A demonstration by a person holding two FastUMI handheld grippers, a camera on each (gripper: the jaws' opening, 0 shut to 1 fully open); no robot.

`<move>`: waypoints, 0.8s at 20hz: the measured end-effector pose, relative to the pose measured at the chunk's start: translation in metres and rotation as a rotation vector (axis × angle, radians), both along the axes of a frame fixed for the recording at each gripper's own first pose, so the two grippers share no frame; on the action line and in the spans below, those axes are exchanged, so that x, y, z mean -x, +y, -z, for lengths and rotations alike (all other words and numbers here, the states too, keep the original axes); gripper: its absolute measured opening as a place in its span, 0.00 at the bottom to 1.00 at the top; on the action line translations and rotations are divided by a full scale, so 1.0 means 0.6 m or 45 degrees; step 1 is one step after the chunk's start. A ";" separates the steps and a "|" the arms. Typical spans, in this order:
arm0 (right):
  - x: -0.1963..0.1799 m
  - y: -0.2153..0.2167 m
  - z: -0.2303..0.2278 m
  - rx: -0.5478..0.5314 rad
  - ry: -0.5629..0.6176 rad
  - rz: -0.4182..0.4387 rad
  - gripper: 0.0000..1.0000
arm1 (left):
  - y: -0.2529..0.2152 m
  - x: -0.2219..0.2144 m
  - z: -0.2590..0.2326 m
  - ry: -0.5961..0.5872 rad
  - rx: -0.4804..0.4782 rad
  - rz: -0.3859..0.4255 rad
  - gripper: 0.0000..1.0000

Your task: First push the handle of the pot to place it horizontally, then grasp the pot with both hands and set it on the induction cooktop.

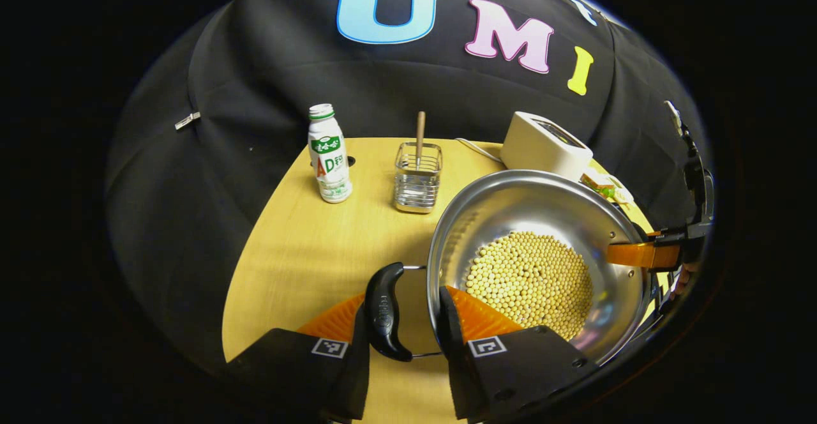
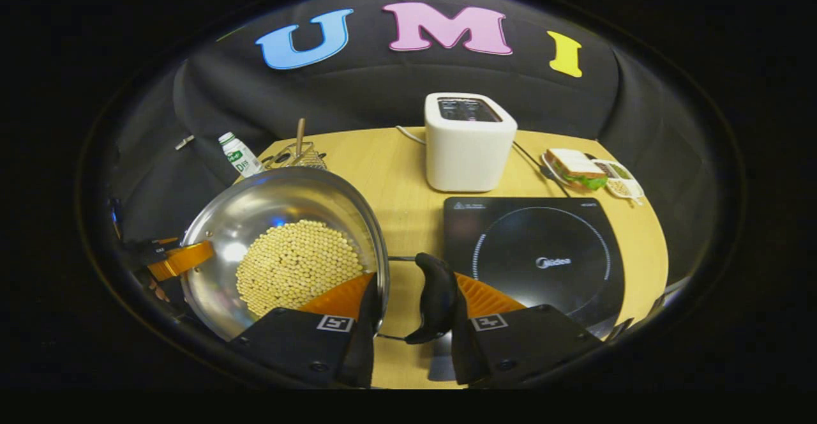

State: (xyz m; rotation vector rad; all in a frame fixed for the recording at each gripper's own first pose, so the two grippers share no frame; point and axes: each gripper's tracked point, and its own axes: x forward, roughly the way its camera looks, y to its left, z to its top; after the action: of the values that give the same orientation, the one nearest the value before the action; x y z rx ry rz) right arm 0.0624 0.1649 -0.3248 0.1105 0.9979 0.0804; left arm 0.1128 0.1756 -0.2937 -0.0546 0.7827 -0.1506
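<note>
Both grippers, left gripper [image 1: 403, 322] and right gripper [image 2: 408, 306], straddle the handles and rim of the pot [image 2: 281, 245] with jaws spread, not yet clamped, so they should close evenly before carrying it level, beans unspilled, right to the cooktop [image 2: 536, 258].

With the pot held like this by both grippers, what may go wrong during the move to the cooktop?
1. The pot carries loose beans; a tilt may spill them.
2. The left gripper and right gripper each straddle only a thin side handle, so the pot may swing or slip.
3. The toaster stands just behind the induction cooktop; the pot may bump it.
</note>
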 end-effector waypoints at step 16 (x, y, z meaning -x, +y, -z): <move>0.012 -0.291 -0.039 0.030 -0.007 0.108 0.52 | -0.301 -0.013 -0.048 -0.007 0.031 0.104 0.53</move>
State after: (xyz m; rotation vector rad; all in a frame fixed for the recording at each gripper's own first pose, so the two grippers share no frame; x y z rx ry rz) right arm 0.0552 -0.0094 -0.3015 0.1312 0.9874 -0.0085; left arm 0.1206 -0.0048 -0.2646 -0.0449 0.7784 -0.2378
